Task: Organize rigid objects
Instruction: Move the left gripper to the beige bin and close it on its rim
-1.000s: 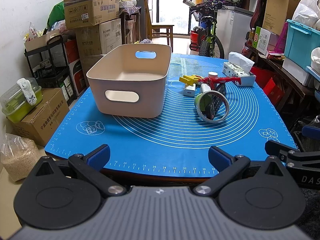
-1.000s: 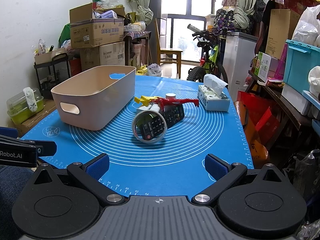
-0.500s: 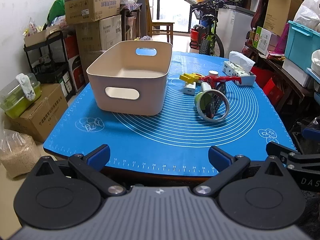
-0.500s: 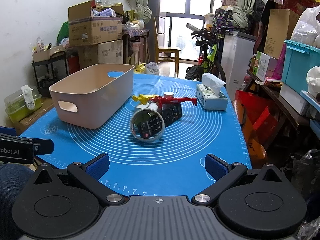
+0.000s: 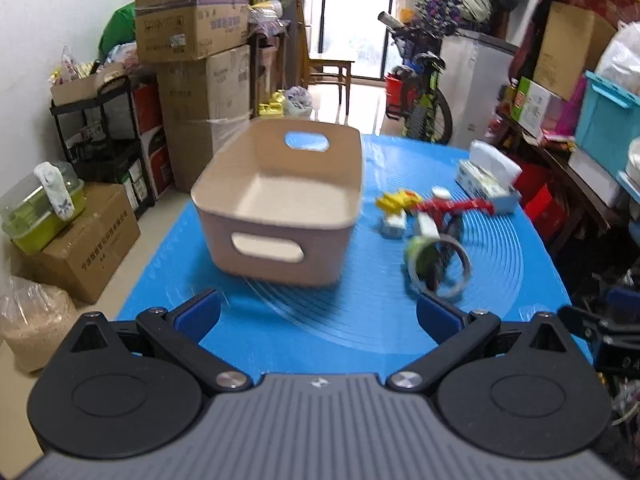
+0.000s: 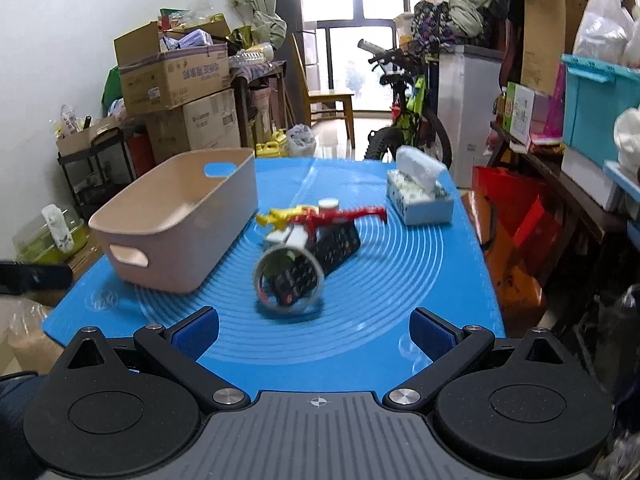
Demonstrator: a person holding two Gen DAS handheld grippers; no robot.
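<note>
Motion blurs the pile; I make out a tape ring, a remote and a red toy, little else; the bin sits left of them on the blue-matted worktop; boxes crowd the room; my left claw and right claw gape wide, holding nothing.

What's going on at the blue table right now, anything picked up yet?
Nothing is picked up yet. The left gripper and right gripper are both open and hold nothing, above the near edge of the blue silicone mat. The beige plastic bin sits empty on the left. Beside it lies a small pile: a clear tape roll, a black remote control, and a red and yellow toy. A tissue box stands farther back.
</note>
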